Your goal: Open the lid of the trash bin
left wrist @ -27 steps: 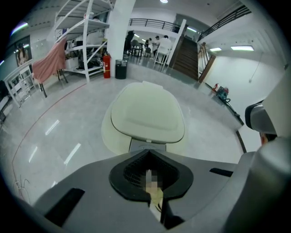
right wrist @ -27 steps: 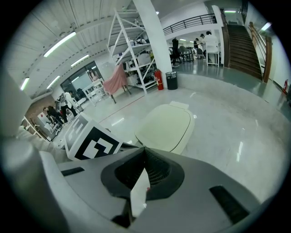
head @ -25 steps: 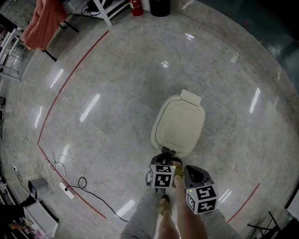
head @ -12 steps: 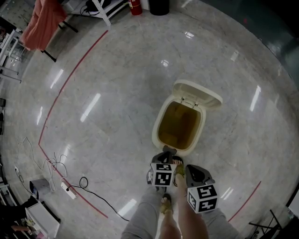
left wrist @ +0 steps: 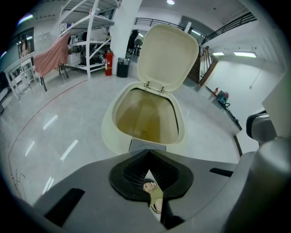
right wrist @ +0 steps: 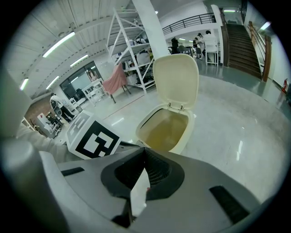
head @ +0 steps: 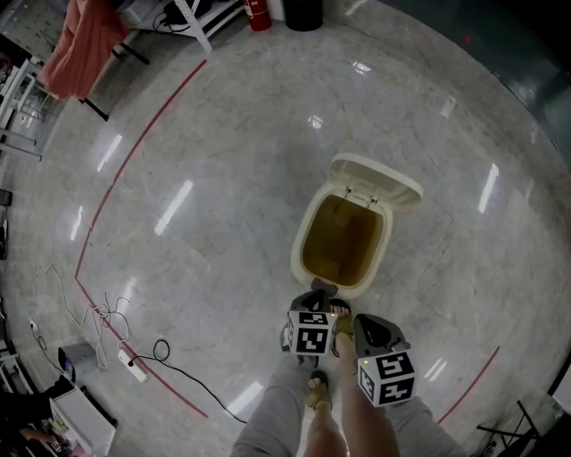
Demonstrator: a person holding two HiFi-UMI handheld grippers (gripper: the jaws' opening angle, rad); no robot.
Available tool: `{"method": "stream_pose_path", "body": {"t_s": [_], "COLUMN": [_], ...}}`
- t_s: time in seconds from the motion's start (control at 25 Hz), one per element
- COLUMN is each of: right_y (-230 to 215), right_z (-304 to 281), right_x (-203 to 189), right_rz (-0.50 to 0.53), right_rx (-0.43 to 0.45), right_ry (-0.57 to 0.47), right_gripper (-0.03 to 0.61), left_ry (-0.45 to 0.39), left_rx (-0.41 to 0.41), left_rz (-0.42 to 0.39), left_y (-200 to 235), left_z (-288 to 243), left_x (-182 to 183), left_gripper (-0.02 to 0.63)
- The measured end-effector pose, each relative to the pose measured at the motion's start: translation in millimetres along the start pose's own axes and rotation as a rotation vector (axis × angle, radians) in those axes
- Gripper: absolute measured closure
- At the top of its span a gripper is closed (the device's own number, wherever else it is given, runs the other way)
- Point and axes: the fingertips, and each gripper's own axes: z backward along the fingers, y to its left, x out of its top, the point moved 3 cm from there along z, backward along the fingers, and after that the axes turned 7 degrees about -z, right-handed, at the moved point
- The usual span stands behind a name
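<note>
A cream pedal trash bin stands on the floor just ahead of me, its lid swung up and back so the empty yellowish inside shows. The person's sandalled foot rests at the bin's front pedal. My left gripper and right gripper hang side by side above the person's legs, short of the bin and touching nothing. In the left gripper view the bin and raised lid sit straight ahead of the shut left gripper. The right gripper is shut too, with the bin beyond it.
Polished grey floor with red tape lines surrounds the bin. Cables and a power strip lie at the lower left. A white rack with a pink cloth, a red extinguisher and a dark bin stand far back.
The bin's lid was down a second ago and now stands fully raised. Both grippers have barely moved.
</note>
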Motion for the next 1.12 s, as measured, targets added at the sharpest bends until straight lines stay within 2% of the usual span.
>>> {"method": "stream_pose_path", "body": {"t_s": [0.24,0.48,0.88,1.12], "right_y": [0,3,6,7], "right_z": [4,7,13,26], "right_x": [3,5,9,13], "right_rz": [0.007,0.011,-0.005,-0.011], "right_rx": [-0.003,-0.001,-0.021,-0.032], "right_ry": [-0.003,-0.017,-0.033,-0.050], "right_gripper": [0.581,0.581,0.581,0.581], "left_ry": [0.031,0.052,-0.034,-0.082], "left_rx": [-0.023,-0.039,-0.048,-0.054], "left_rz": [0.023,0.093,0.103,0.073], "left_y": [-1,2,-10,-19], "left_z": [1,8,49,84], "left_x": [1,9,30,44], "left_gripper": [0.609,0.609,0.609,0.609]}}
